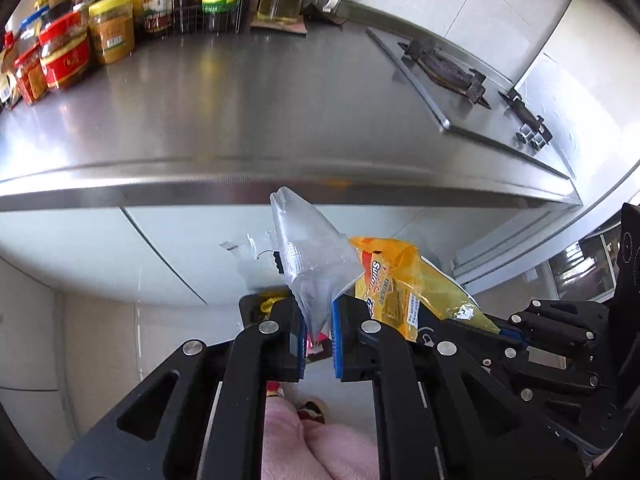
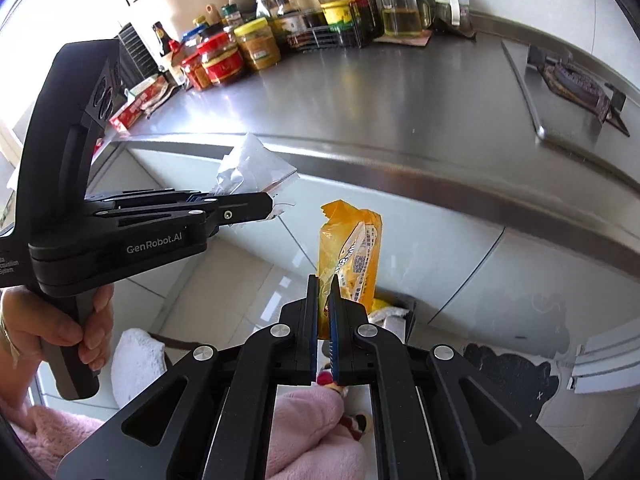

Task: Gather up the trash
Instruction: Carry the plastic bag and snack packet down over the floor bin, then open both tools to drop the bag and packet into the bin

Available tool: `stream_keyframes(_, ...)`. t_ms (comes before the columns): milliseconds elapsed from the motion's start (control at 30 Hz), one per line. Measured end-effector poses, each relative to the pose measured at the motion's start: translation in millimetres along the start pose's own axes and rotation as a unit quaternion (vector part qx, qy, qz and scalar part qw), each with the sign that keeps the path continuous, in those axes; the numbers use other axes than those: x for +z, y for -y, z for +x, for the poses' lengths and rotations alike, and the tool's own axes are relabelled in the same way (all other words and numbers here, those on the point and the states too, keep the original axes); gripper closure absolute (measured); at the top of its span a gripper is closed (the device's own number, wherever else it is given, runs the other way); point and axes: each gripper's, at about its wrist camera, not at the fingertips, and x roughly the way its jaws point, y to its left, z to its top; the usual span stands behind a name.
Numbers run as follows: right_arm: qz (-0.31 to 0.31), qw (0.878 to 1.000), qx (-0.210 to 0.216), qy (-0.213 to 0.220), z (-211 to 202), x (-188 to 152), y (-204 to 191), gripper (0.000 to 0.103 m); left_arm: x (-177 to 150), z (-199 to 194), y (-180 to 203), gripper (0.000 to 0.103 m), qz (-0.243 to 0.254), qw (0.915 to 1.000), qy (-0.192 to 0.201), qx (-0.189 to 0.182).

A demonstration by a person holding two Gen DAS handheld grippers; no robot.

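My left gripper (image 1: 316, 340) has its jaws drawn narrow on the tail of a clear plastic bag (image 1: 312, 252), though a gap shows between the blue pads (image 1: 340, 340), so I judge only a thin fold is caught. My right gripper (image 2: 324, 312) has its jaws nearly together on the lower edge of a yellow snack wrapper (image 2: 352, 248), which stands up above them.

Both pieces hang in the air in front of the counter (image 1: 240, 112), out past its steel edge, with the two grippers close side by side. Below them, partly hidden behind the jaws, sits a dark bin (image 2: 404, 312) with something yellow already inside; I take that as the drop point. The floor and my pink sleeve (image 2: 308, 432) fill the rest of the lower view. Jars and bottles (image 1: 112, 32) crowd the counter's far corner, well apart from the work.

The risks as I see them: the clear bag is slick and lightly pinched, so it could slide free early and land on the floor. The wrapper is light, and once released it could drift past the bin's rim. Being so close, the grippers could also knock together.
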Motion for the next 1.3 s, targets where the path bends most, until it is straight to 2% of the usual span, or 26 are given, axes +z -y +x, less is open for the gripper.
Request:
stream_keyframes(333,0.044,0.995,-0.006,-0.086,124,-57,47,0.097,-39,116,-28,0.095,-0.025,0.9972,-0.070,-0.009)
stream_keyframes(600,0.086,0.991,-0.008,-0.104,213,-81,85,0.097,-54,208,-52,0.095,-0.043,0.9930,-0.107,-0.025)
stream_keyframes(733,0.085,0.989,-0.007,-0.120,255,-93,94,0.097,-66,248,-65,0.095,-0.051,0.9909,-0.122,-0.025)
stream_keyframes(900,0.084,0.987,-0.013,-0.136,293,-108,105,0.097,-80,284,-79,0.095,-0.053,0.9889,-0.136,-0.028)
stream_keyframes(1033,0.091,0.986,-0.018,-0.141,308,-113,110,0.097,-85,302,-87,0.095,-0.056,0.9872,-0.146,-0.034)
stream_keyframes(1167,0.086,0.985,-0.030,-0.144,312,-111,108,0.092,-83,310,-92,0.080,-0.059,0.9847,-0.159,-0.038)
stream_keyframes(1200,0.083,0.985,-0.037,-0.144,311,-110,108,0.088,-82,310,-90,0.069,-0.057,0.9849,-0.160,-0.034)
stream_keyframes(1233,0.080,0.986,-0.043,-0.143,310,-110,109,0.063,-81,309,-90,0.064,-0.058,0.9848,-0.160,-0.034)
stream_keyframes(1300,0.080,0.987,-0.050,-0.127,303,-109,110,0.022,-79,304,-91,0.055,-0.059,0.9860,-0.153,-0.030)
